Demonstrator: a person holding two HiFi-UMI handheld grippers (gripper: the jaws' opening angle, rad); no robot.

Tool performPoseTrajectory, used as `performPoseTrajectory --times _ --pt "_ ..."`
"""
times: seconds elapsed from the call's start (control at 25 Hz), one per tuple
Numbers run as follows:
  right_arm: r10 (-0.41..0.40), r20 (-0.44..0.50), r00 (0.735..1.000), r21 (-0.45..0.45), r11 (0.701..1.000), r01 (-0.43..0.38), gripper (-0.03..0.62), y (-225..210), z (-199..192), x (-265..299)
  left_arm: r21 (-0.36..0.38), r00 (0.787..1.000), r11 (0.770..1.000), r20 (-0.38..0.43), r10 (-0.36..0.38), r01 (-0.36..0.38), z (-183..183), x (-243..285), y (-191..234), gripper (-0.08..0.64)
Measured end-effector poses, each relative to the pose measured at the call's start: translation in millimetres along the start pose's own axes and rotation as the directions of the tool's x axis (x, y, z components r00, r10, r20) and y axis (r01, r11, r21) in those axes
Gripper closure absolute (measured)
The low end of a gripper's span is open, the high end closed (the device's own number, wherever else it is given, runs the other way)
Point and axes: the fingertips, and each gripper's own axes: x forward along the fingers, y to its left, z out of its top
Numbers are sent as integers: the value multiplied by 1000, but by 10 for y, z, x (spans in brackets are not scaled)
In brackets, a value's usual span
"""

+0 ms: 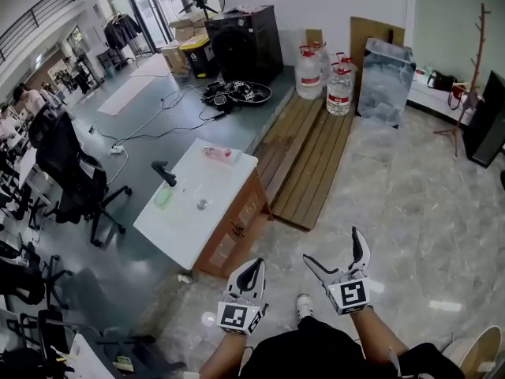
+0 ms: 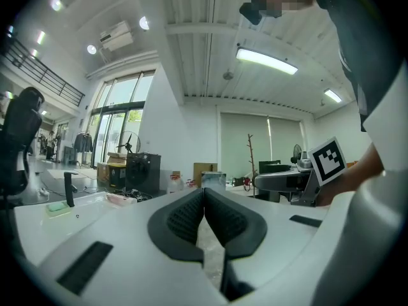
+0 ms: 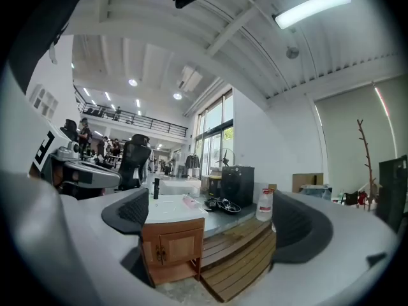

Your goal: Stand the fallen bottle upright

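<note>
A pinkish clear bottle [image 1: 219,154] lies on its side near the far edge of a white table [image 1: 189,229]; it also shows in the right gripper view as the lying bottle [image 3: 190,201]. A slim dark bottle [image 1: 163,172] stands upright on the same table, with a green item [image 1: 163,198] beside it. Both grippers hang low over the floor, well short of the table. My left gripper [image 1: 252,265] has its jaws pressed together with nothing between them, as the left gripper [image 2: 204,199] view confirms. My right gripper [image 1: 331,245] stands wide open and empty, and between the right gripper [image 3: 207,212] jaws the table shows ahead.
A wooden cabinet [image 1: 234,229] sits under the table. A wooden platform [image 1: 309,158] lies to its right, with water jugs [image 1: 339,91] and a black machine [image 1: 245,43] behind. Office chairs [image 1: 71,180] and floor cables [image 1: 162,117] are on the left. A coat rack [image 1: 472,69] stands far right.
</note>
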Motion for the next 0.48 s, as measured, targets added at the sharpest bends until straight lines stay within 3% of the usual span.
performPoseTrajectory --times 0.48 --pt "112 -59 992 21 994 -111 -8 -394 -140 892 25 997 996 -12 81 -80 18 728 326 541"
